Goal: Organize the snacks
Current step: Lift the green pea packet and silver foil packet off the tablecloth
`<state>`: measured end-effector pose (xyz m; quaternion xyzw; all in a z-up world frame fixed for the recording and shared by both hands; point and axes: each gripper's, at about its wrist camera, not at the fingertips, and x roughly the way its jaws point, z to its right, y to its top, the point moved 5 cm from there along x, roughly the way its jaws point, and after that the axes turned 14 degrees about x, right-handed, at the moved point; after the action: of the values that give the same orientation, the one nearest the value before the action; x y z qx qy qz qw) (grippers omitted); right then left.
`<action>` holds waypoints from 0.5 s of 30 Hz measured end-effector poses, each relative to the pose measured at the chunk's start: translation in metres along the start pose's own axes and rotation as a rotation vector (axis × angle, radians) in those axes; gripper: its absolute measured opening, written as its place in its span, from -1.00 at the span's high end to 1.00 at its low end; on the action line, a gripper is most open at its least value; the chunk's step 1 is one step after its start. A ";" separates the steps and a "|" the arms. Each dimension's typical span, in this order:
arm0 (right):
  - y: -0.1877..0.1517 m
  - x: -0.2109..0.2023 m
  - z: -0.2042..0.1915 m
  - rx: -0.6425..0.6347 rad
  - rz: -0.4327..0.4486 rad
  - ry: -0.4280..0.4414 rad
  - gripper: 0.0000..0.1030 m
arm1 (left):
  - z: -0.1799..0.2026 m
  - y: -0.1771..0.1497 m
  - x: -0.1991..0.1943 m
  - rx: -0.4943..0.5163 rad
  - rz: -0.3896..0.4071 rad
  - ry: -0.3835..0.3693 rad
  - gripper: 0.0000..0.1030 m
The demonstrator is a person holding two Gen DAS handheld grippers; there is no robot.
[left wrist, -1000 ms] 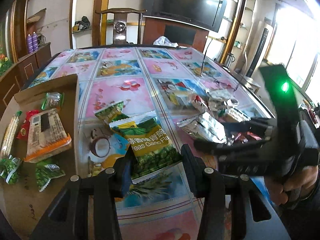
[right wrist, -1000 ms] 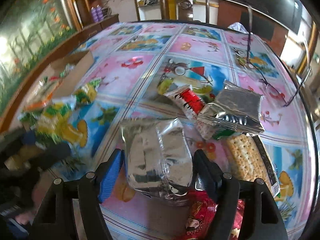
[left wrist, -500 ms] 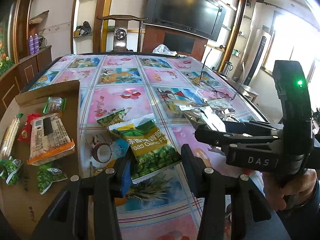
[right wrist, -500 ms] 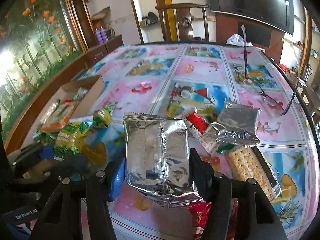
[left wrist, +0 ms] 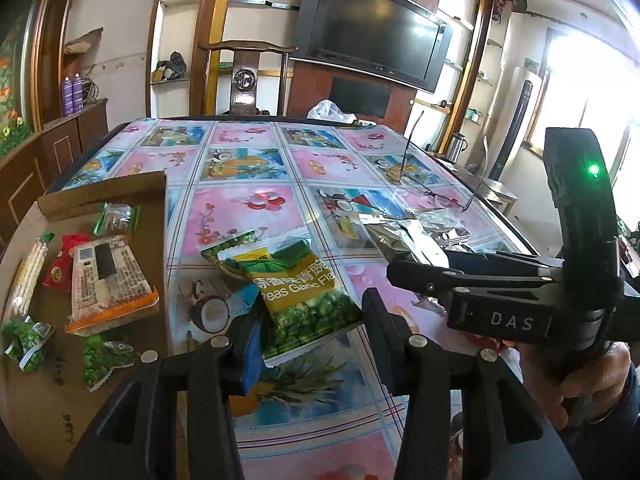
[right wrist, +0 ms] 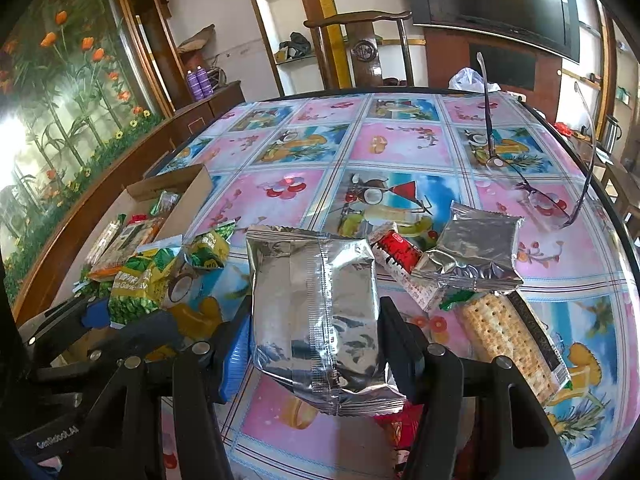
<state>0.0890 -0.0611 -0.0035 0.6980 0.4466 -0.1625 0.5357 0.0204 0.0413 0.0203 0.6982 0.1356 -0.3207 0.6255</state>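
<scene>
Both grippers are loaded right now. The right gripper (right wrist: 316,340) has its jaws pinching a silver foil bag (right wrist: 316,312), centre of the right wrist view, lifted clear of the tabletop (right wrist: 400,152). The left gripper (left wrist: 308,344) pinches a green pea bag (left wrist: 308,304) by its lower end, low centre in its own view. The cardboard tray (left wrist: 48,408) with sorted snacks sits at the lower left. My take: carry each bag over the tray's bare patch, keep it level, and spread the jaws only once it's low, so nothing slides off.
</scene>
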 end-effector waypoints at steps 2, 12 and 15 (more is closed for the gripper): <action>0.001 0.000 0.000 0.006 0.007 -0.003 -0.23 | 0.000 0.000 0.000 0.000 0.000 0.000 0.15; 0.003 0.002 0.002 0.037 0.007 -0.006 -0.23 | -0.002 0.000 0.000 -0.014 0.000 0.003 0.15; 0.002 0.004 0.002 0.042 -0.002 -0.008 -0.23 | -0.004 0.000 0.004 -0.023 -0.012 0.001 0.15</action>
<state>0.0937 -0.0615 -0.0063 0.7079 0.4417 -0.1754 0.5226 0.0243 0.0447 0.0180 0.6904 0.1437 -0.3225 0.6314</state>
